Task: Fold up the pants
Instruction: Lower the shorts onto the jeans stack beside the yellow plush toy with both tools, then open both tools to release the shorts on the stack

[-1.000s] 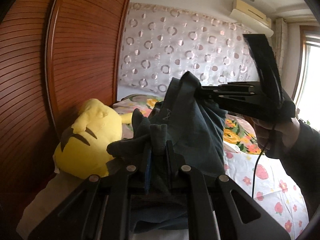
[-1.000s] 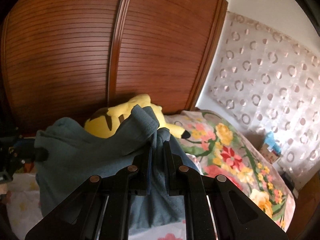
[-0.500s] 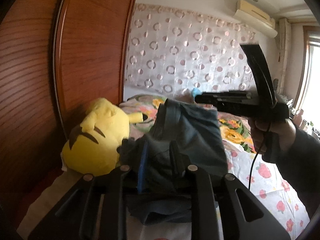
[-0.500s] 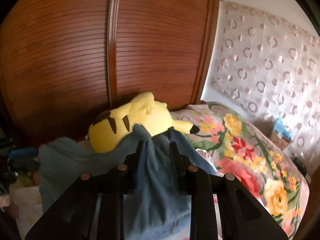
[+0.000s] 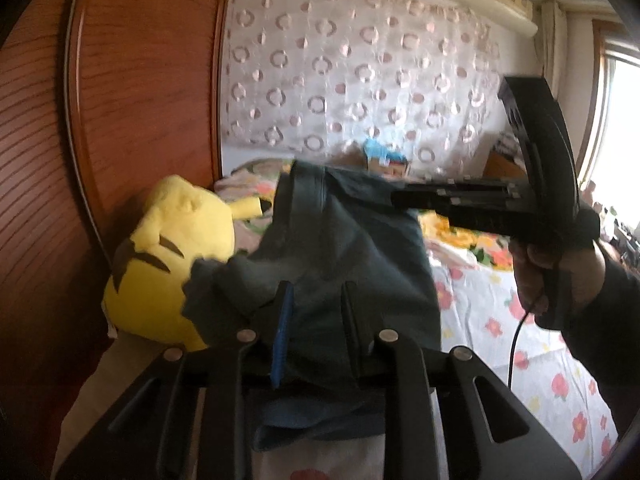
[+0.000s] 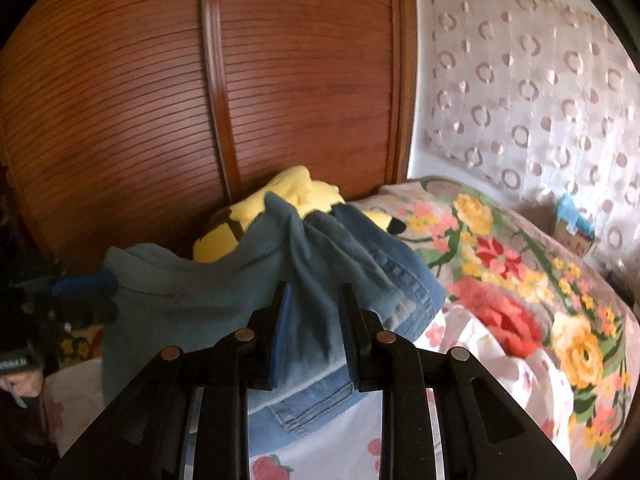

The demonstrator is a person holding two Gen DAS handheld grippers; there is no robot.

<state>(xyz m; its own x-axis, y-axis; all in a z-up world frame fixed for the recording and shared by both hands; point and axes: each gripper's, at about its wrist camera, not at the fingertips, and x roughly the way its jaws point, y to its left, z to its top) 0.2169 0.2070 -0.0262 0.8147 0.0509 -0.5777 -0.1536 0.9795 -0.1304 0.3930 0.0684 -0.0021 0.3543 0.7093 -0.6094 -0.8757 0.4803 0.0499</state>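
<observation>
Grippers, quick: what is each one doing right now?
Left gripper: closed on the pants.
Right gripper: closed on the same pants, at another bunch of the fabric.

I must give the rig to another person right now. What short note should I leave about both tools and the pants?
Left tool: shut on the pants, gripping a bunched edge.
Right tool: shut on the pants too, at another edge; in the left view it reaches in from the right side.
The pants hang between both tools above the flowered bed sheet, close to the yellow plush toy by the wooden headboard. Part of the denim already rests on the sheet.
Done: the pants are picked up with both tools.
Left: lay them down flat, finish the fold, release. How many folds are already made is hard to tell.
</observation>
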